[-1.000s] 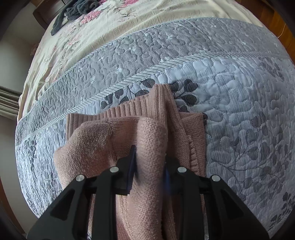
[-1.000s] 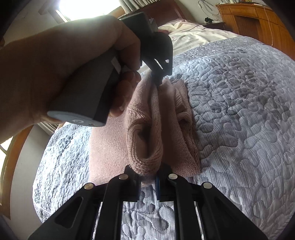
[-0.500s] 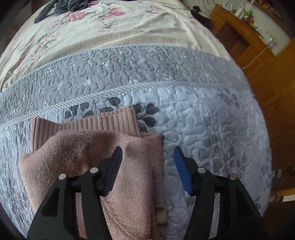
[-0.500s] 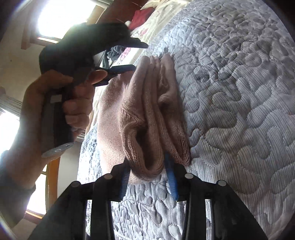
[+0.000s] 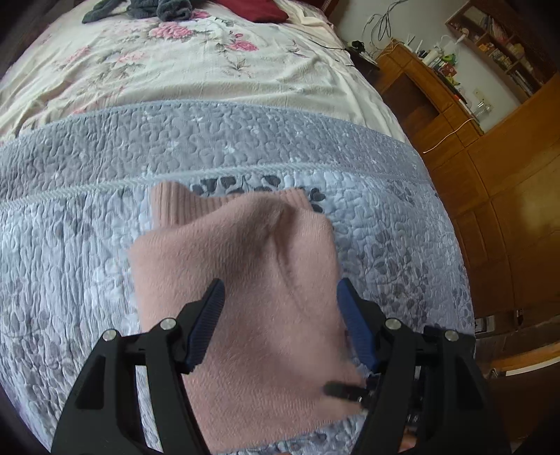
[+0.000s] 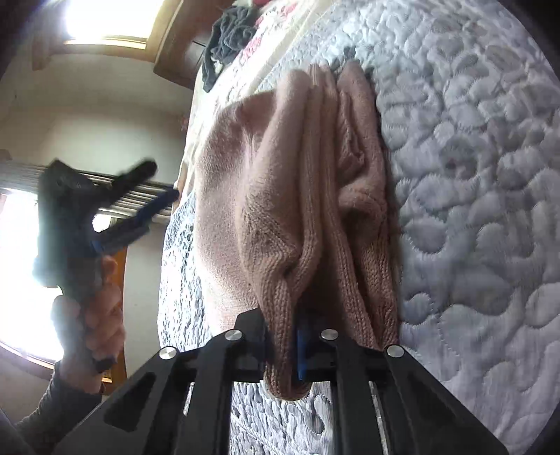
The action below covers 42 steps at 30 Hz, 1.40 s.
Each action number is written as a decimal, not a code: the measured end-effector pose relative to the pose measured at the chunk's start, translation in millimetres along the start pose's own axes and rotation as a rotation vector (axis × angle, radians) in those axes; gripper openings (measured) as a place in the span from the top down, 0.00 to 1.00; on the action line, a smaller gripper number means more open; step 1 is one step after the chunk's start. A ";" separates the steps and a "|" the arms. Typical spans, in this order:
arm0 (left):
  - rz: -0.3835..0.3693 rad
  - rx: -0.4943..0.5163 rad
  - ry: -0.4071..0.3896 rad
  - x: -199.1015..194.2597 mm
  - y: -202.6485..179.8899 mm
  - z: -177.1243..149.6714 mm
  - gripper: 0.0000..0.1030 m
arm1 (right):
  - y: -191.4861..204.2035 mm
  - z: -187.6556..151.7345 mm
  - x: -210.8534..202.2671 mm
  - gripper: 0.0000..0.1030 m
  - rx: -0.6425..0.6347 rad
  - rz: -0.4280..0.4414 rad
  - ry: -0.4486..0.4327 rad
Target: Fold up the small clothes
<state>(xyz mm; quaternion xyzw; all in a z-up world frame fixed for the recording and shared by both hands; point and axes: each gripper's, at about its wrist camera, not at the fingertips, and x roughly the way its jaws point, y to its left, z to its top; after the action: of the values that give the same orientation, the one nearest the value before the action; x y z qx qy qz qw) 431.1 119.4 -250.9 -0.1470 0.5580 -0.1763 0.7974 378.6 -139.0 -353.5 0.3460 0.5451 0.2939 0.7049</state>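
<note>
I am over a big bed point(image 5: 245, 87). A grey quilt point(image 5: 385, 224) with bumpy stitched leaves covers the near part of the bed, and a cream sheet point(image 5: 196, 70) with pink flowers covers the far part. Brown wood shelves point(image 5: 465, 115) stand beside the bed on the right in my left view. A bright window point(image 6: 105, 17) shines at the top of my right view. A pink sweater point(image 5: 245, 287) lies folded on the quilt. It is soft and knit, and a ribbed edge pokes out at its far side. In my right view I can see its folded layers stacked up, one on top of another. A dark grey cloth point(image 5: 157, 7) sits in a heap on the flowery sheet, far from the sweater. A red cloth point(image 5: 259, 10) lies near it. My left gripper point(image 5: 280, 297) is spread wide above the sweater. Its blue pads are far apart and squeeze nothing. In my right view my left hand point(image 6: 94, 315) holds that gripper up in the air, away from the sweater. My right gripper point(image 6: 283, 346) is pinched tight on the near edge of the sweater. A thick fold of pink knit is squeezed between its two fingers.
</note>
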 end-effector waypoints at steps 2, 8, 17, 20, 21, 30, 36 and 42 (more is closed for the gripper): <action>-0.054 -0.005 -0.003 -5.1 9.4 -19.8 0.39 | -1.2 -0.4 -18.1 0.89 -0.034 -0.043 -0.049; -0.097 -0.021 0.043 19.3 35.5 -70.5 0.40 | -16.3 -7.1 -20.7 0.76 -0.037 -0.067 -0.034; -0.168 -0.076 0.058 34.0 54.6 -71.5 0.39 | 9.2 78.6 3.6 0.51 -0.055 -0.130 -0.053; -0.201 -0.104 0.080 43.4 56.2 -70.4 0.39 | 22.1 76.1 3.5 0.84 -0.176 -0.249 -0.048; -0.220 -0.103 0.087 45.1 54.8 -68.4 0.39 | 17.8 75.9 -4.0 0.85 -0.170 -0.267 -0.075; -0.333 -0.069 -0.024 1.1 55.5 -1.4 0.42 | 0.9 87.9 -32.7 0.74 -0.081 -0.173 -0.122; -0.290 -0.046 0.081 51.0 68.3 42.5 0.52 | 18.3 129.8 8.1 0.91 -0.144 -0.256 -0.042; -0.289 -0.163 0.085 96.1 92.0 38.6 0.74 | -14.2 133.9 29.5 0.91 -0.141 -0.410 -0.040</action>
<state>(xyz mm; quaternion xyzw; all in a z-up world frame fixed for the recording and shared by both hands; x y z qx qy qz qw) 508.5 160.4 -358.2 -0.2824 0.5767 -0.2495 0.7249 516.1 -146.4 -359.3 0.1835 0.5682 0.1750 0.7829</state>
